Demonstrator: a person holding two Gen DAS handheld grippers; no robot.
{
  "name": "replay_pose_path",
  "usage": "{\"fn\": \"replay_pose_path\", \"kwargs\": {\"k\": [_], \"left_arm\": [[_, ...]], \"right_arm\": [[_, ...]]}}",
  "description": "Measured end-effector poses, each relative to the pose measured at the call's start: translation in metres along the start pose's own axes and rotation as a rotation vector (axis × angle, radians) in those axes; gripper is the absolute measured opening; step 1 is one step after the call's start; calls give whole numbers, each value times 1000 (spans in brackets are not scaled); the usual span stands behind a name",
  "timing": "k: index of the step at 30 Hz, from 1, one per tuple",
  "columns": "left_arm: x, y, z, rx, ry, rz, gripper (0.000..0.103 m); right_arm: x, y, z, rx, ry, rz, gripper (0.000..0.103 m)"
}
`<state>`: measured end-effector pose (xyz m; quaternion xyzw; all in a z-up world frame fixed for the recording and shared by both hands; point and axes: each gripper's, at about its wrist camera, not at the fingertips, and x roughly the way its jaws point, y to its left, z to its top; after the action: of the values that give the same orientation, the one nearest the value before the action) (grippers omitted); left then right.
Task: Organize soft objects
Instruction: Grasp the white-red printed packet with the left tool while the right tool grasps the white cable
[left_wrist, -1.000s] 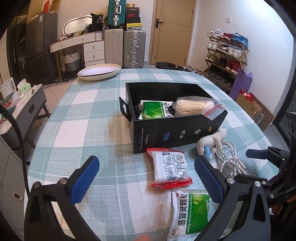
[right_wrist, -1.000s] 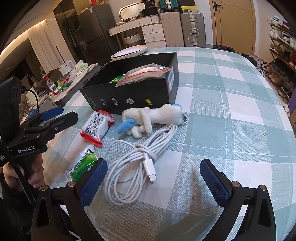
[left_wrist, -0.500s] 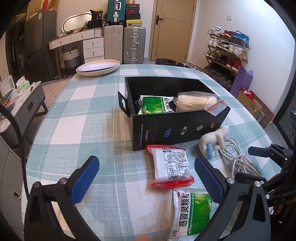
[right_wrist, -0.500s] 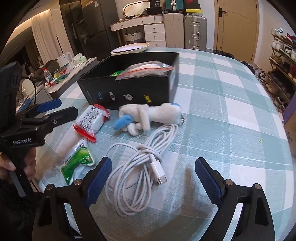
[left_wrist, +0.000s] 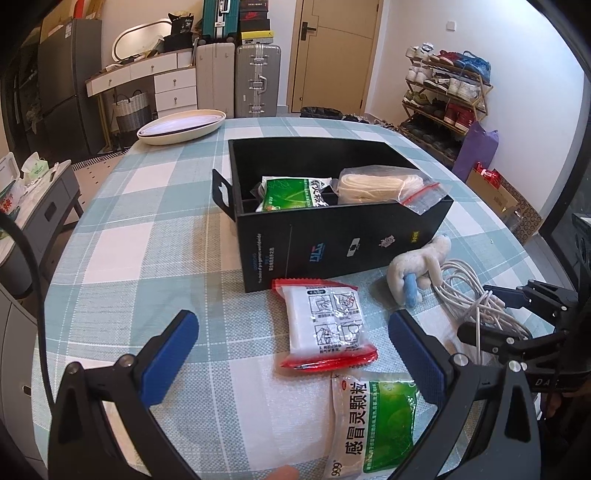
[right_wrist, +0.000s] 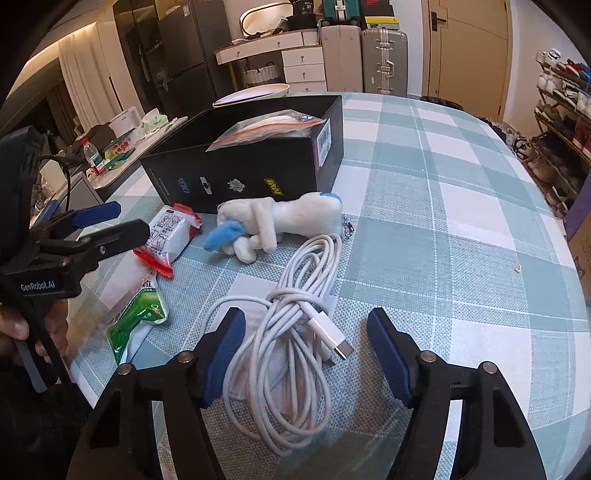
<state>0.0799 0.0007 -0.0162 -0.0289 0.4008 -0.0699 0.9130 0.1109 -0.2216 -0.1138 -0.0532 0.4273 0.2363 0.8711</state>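
Note:
A black box (left_wrist: 343, 243) (right_wrist: 258, 166) on the checked table holds a green packet (left_wrist: 291, 192) and a bagged white roll (left_wrist: 380, 182). In front of it lie a red-edged white packet (left_wrist: 327, 325) (right_wrist: 168, 230), a green medicine sachet (left_wrist: 373, 424) (right_wrist: 136, 321), a white plush toy (left_wrist: 417, 269) (right_wrist: 277, 225) and a coiled white cable (left_wrist: 476, 299) (right_wrist: 291, 343). My left gripper (left_wrist: 295, 354) is open above the red-edged packet. My right gripper (right_wrist: 306, 354) is open, its jaws on either side of the cable coil.
An oval cream dish (left_wrist: 181, 125) sits at the table's far edge. Suitcases (left_wrist: 255, 81) and drawers stand by the back wall. A shoe rack (left_wrist: 447, 96) is to the right. A side cabinet with bottles (right_wrist: 92, 155) stands left of the table.
My right gripper has moved forward and down over the cable coil, and its jaws have narrowed around it. My left gripper has held almost still above the packets.

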Motion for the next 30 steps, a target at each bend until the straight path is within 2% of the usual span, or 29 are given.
{"fn": "replay_pose_path", "kwargs": {"k": [7,13,16,18,19,24,30], "left_arm": [[11,-3,0,2,43,-36,101],[16,-11,0,35,57,-50,86],[20,-14,0,47,75,-60,72],[22,-15,-2,52,87,-65,57],[23,-16,-3,53,91,-68,54],[19,-16,-2,48,80,-86,46],[11,-18,-4,59,64,-86,44]], "right_arm": [[2,-3,2,-2,-20,31,58],[-1,-4,-1,-7,-34,51,53],[-4,-6,-3,-3,-48,57,48],[-6,-7,-4,-5,-56,56,45],[-7,-7,-5,-4,-58,55,44],[-12,-7,-8,-7,-77,55,38],[-19,-6,-10,-7,-105,64,36]]}}
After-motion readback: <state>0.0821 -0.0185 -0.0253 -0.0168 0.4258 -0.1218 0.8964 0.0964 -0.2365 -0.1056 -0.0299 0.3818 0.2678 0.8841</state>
